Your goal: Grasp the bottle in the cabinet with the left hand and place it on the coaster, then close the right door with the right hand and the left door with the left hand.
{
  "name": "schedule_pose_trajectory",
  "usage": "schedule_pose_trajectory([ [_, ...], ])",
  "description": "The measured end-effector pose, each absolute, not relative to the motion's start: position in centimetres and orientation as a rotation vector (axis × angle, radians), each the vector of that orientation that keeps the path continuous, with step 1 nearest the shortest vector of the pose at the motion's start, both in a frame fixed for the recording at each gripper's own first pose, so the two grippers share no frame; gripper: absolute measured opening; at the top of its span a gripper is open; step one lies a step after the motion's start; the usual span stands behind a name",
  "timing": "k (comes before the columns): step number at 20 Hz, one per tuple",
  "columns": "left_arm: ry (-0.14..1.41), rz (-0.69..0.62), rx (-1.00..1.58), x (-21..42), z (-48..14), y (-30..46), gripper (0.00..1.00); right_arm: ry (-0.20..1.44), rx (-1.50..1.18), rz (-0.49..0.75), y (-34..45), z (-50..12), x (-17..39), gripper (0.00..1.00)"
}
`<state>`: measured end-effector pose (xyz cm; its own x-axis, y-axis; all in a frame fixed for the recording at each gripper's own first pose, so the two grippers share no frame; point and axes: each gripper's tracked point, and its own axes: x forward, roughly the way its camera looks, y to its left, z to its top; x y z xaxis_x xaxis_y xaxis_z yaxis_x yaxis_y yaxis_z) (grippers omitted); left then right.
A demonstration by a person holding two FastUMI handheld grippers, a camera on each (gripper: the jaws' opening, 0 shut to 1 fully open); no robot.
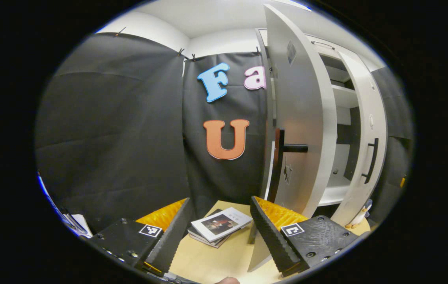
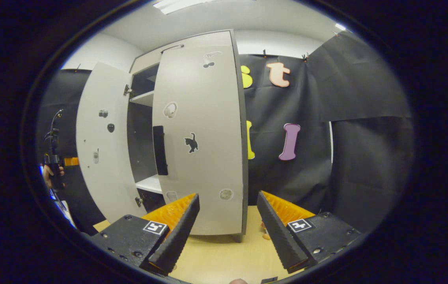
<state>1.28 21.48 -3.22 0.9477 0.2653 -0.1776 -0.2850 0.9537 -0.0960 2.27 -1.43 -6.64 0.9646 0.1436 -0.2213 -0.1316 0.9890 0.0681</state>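
Here both grippers, left gripper and right gripper, hang with jaws apart, holding nothing. The bottle apparently stands outside the cabinet, so closing the right door likely comes next.

left gripper view low over table, facing left door, right gripper view facing right door, cabinet shared
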Motion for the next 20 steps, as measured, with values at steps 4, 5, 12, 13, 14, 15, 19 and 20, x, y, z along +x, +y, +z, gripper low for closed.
schedule_pose_trajectory([
  [4,0.156,0.244,-0.133,1.3,-3.2,19.7,0.94,0.230,0.044,0.154,-0.8,-6.8,2.3,0.96],
  [5,0.154,0.231,-0.136,1.3,-3.1,19.1,0.94,0.232,0.044,0.156,-0.9,-6.8,2.3,0.92],
  [12,0.133,0.112,-0.141,2.3,-2.8,14.6,0.94,0.231,0.034,0.135,-1.7,-6.7,2.0,0.96],
  [13,0.132,0.099,-0.149,2.4,-2.9,14.1,0.94,0.234,0.034,0.133,-1.8,-6.7,1.8,0.96],
  [14,0.129,0.086,-0.155,2.5,-2.9,13.6,0.94,0.234,0.034,0.126,-2.1,-6.8,1.6,0.92],
  [15,0.127,0.074,-0.159,2.6,-2.9,13.2,0.94,0.234,0.034,0.121,-2.2,-6.7,1.5,0.96],
  [19,0.126,0.061,-0.170,3.3,-3.2,12.2,0.94,0.229,0.029,0.096,-3.1,-6.6,0.9,0.96],
  [20,0.130,0.065,-0.175,3.3,-3.3,12.2,0.92,0.228,0.026,0.090,-3.4,-6.5,0.8,0.92],
])
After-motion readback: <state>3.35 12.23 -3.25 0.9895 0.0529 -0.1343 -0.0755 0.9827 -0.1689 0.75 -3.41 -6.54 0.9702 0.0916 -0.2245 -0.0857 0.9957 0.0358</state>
